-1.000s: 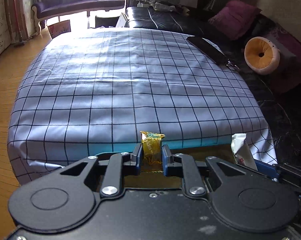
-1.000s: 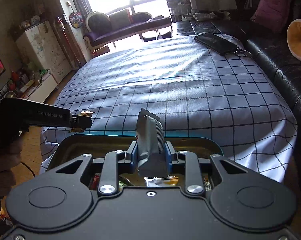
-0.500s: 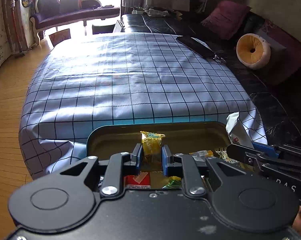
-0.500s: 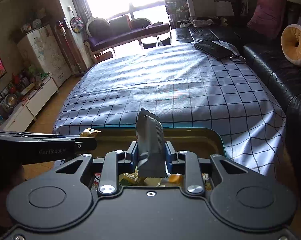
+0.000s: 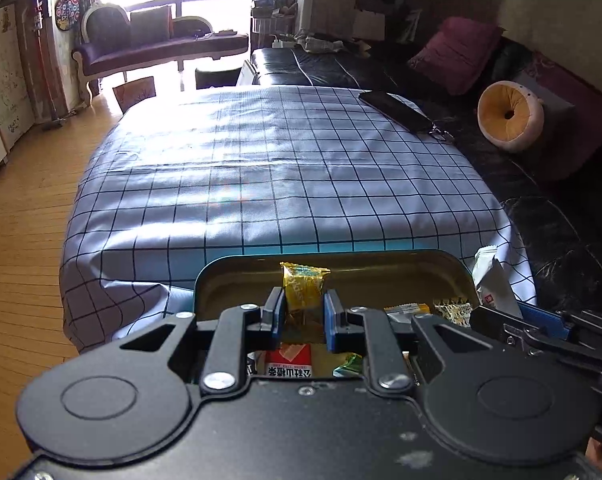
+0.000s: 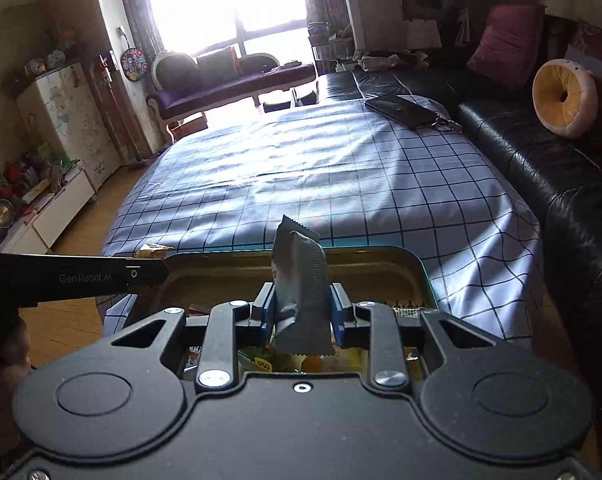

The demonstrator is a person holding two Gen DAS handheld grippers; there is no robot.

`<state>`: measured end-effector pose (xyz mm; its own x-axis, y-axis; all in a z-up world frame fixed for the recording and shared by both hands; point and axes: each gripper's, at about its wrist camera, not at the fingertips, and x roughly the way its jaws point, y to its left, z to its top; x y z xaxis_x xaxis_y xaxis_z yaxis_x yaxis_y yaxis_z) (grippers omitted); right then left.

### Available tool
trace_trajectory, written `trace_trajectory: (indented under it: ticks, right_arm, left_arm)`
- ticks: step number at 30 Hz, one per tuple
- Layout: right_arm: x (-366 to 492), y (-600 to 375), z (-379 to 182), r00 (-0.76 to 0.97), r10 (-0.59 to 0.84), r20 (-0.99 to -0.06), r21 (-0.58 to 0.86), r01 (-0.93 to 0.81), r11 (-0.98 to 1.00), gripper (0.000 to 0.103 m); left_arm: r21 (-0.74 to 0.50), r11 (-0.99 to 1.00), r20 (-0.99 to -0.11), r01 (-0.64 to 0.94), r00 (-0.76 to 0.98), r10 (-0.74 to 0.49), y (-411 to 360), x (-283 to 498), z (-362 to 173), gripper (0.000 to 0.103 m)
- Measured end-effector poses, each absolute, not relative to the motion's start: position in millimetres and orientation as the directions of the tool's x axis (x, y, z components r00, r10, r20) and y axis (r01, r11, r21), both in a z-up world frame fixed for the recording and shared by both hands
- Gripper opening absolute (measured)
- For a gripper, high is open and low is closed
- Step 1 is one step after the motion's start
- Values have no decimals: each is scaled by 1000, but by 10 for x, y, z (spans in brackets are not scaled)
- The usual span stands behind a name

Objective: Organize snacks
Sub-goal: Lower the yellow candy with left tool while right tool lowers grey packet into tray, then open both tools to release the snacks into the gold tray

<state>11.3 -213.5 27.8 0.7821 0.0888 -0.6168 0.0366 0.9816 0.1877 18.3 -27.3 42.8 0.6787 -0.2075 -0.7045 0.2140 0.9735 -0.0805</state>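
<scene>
My left gripper [image 5: 300, 312] is shut on a small yellow candy wrapper [image 5: 303, 286], held upright over a gold-lined tin box [image 5: 237, 276]. Inside the box lie several snacks, among them a red packet [image 5: 289, 362]. My right gripper [image 6: 299, 314] is shut on a tall grey snack bar wrapper [image 6: 301, 292], above the same tin box [image 6: 381, 262]. In the left wrist view the right gripper [image 5: 541, 324] comes in from the right with a white packet [image 5: 493, 284]. In the right wrist view the left gripper [image 6: 149, 272] enters from the left with the yellow candy [image 6: 151, 250].
The tin stands at the near edge of a table under a blue checked cloth [image 5: 281, 168]. A black phone with keys [image 5: 397, 110] lies at the far right of the table. A black leather sofa [image 6: 541, 152] with a round yellow cushion [image 6: 563, 98] runs along the right.
Both grippers have drawn back toward the near table edge and risen a little, each with its snack still held. The tin box and the snacks in it have come into view beneath them.
</scene>
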Motion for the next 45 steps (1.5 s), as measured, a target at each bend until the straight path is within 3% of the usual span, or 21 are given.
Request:
trace_trajectory:
  ticks: [11,20,26,45]
  right_arm:
    - [109,-2228,216,789,76,-610,178,42,983,37]
    - [90,-2179,196,793,65,-606,161,42,986,38]
    - [131,-2168,157,777,57,-627,145,44,989,44]
    - [157,-2162,71,719,23,-695,115,79,990,44]
  left_arm:
    - [-67,980,-749,188,639,-173,-314,328,187,19]
    - [-76,977,-735,201,650,-191,-291,297,227,20]
    - [-62,979,-714,194,677,-179,-280,259,270,34]
    - [13,986,-734,164,672,-102,-388,184,225,36]
